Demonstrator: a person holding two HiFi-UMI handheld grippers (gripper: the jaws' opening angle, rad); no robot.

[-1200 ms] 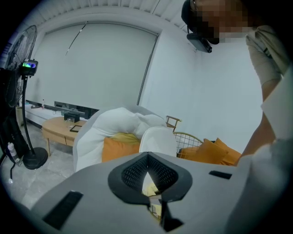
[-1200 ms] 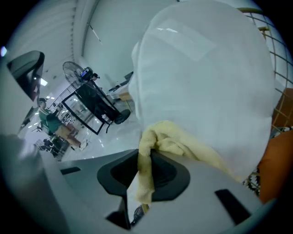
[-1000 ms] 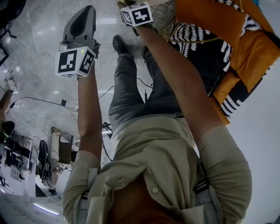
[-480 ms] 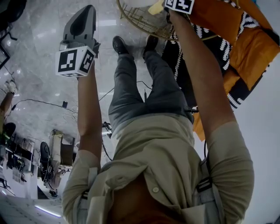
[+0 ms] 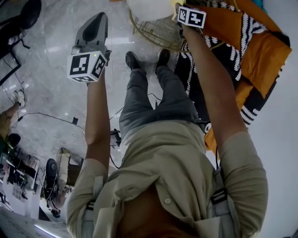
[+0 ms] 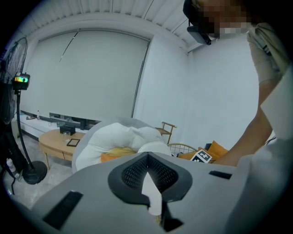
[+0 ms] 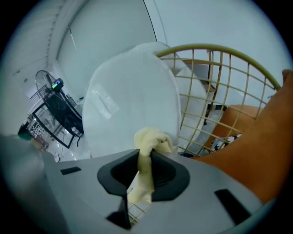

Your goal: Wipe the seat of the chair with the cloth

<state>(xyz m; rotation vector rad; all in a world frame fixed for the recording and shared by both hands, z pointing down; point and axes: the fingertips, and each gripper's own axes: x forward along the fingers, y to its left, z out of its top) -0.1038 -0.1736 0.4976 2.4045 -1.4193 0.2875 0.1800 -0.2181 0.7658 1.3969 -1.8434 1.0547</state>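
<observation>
My right gripper (image 7: 145, 160) is shut on a pale yellow cloth (image 7: 149, 139), whose bunched end sticks out past the jaws. Just beyond it is the chair's white seat (image 7: 132, 98), with the gold wire back (image 7: 215, 87) to the right. In the head view the right gripper (image 5: 184, 11) is held up at the chair's wire frame (image 5: 156, 30), beside the white seat (image 5: 146, 7). The left gripper (image 5: 96, 18) is raised over the floor, left of the chair, and apart from it. Its jaws (image 6: 146, 160) are shut with nothing in them.
Orange cushions with a black-and-white patterned throw (image 5: 251, 51) lie right of the chair. My feet (image 5: 134, 60) stand at the chair's base. Cables (image 5: 42, 116) run over the marble floor. Further off are a white beanbag (image 6: 116, 139), a round wooden table (image 6: 52, 139) and a standing fan (image 6: 18, 91).
My right gripper has swung to the right with the cloth, up to the chair's wire frame. The white seat has come into sight. The left gripper has kept its raised pose.
</observation>
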